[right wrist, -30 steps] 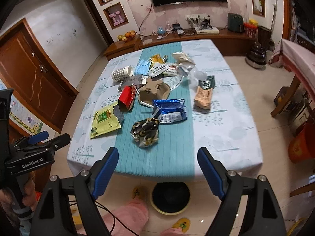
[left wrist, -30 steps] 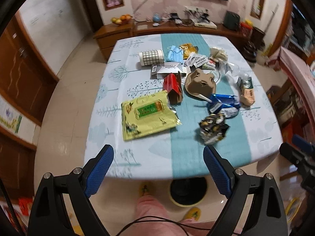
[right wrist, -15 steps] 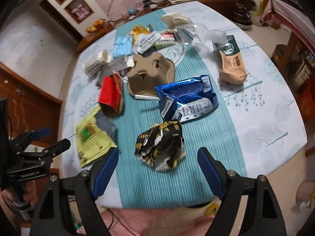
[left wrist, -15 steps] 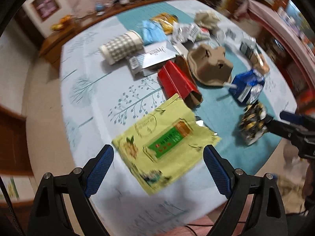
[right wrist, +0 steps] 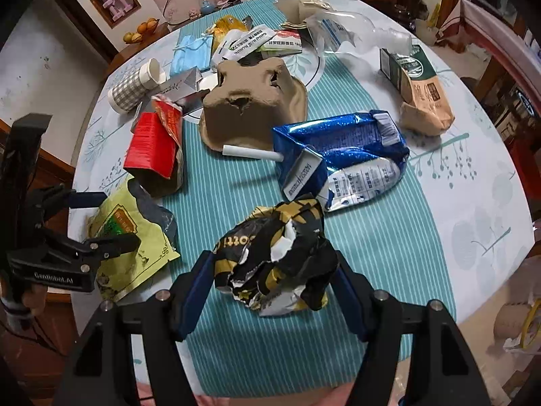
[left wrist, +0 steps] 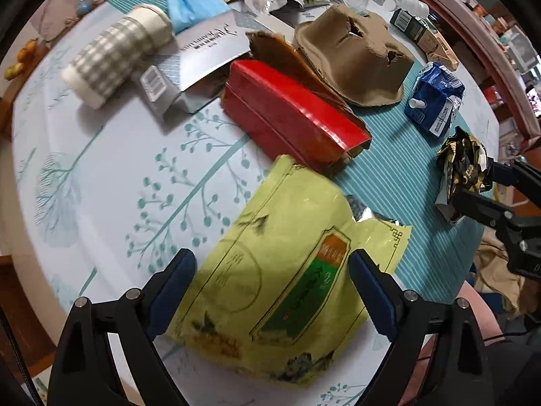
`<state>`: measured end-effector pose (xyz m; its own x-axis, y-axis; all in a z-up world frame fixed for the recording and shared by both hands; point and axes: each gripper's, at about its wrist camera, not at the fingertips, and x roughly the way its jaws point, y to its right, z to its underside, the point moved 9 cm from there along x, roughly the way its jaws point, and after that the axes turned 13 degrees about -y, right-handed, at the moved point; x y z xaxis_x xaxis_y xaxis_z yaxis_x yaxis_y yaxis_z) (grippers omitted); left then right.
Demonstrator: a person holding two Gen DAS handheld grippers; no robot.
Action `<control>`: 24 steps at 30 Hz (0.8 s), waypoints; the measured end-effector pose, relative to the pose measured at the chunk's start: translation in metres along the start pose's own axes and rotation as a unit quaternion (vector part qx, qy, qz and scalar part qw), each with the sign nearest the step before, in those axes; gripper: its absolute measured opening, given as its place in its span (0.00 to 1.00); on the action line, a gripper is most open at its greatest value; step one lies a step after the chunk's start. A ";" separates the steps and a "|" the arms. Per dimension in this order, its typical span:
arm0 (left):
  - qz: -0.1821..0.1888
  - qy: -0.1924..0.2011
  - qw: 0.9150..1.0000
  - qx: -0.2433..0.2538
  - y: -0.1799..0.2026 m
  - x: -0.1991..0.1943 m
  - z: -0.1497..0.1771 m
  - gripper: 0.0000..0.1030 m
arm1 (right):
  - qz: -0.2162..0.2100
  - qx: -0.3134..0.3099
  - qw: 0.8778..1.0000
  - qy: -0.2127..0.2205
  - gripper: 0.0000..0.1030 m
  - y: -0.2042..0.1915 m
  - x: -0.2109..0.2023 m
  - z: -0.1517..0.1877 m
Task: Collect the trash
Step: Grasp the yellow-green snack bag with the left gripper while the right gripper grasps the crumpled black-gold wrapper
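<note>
Nearest, at the table's [right wrist: 490,203] front edge, the right gripper [right wrist: 272,282] straddles the crumpled black-and-gold wrapper [right wrist: 277,253], its jaws closing, pads just beside the foil but not visibly pressing. Toward the front left corner the left gripper [left wrist: 272,277] stands wide over the yellow-green pouch [left wrist: 284,270]. Beyond lie the red carton [left wrist: 290,118], blue milk carton [right wrist: 341,155] and brown pulp tray [right wrist: 253,101], toward the middle.

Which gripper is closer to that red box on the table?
Left. The left gripper hangs over the yellow bag, which lies right beside the red box. The right gripper is closing around the crumpled black wrapper, farther from the box.
</note>
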<state>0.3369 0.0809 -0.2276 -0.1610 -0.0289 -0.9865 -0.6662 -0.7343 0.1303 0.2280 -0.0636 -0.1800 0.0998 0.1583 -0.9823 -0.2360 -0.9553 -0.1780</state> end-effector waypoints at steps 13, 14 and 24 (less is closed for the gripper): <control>-0.051 0.006 0.998 0.025 0.004 0.004 -0.018 0.41 | -0.027 -0.014 1.000 0.000 0.61 0.004 0.005 0.003; -0.046 0.001 0.999 0.019 0.005 0.005 -0.018 0.37 | -0.030 -0.015 0.999 0.001 0.61 0.005 0.004 0.004; -0.071 0.027 0.996 -0.052 0.004 -0.007 -0.014 0.08 | -0.040 -0.046 0.998 0.020 0.56 0.001 -0.010 0.011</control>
<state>0.3459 0.0688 -0.2220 -0.0286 0.0456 -0.9985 -0.5993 -0.8003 -0.0194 0.2161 -0.0631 -0.1707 0.1541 0.2259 -0.9619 -0.1358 -0.9594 -0.2471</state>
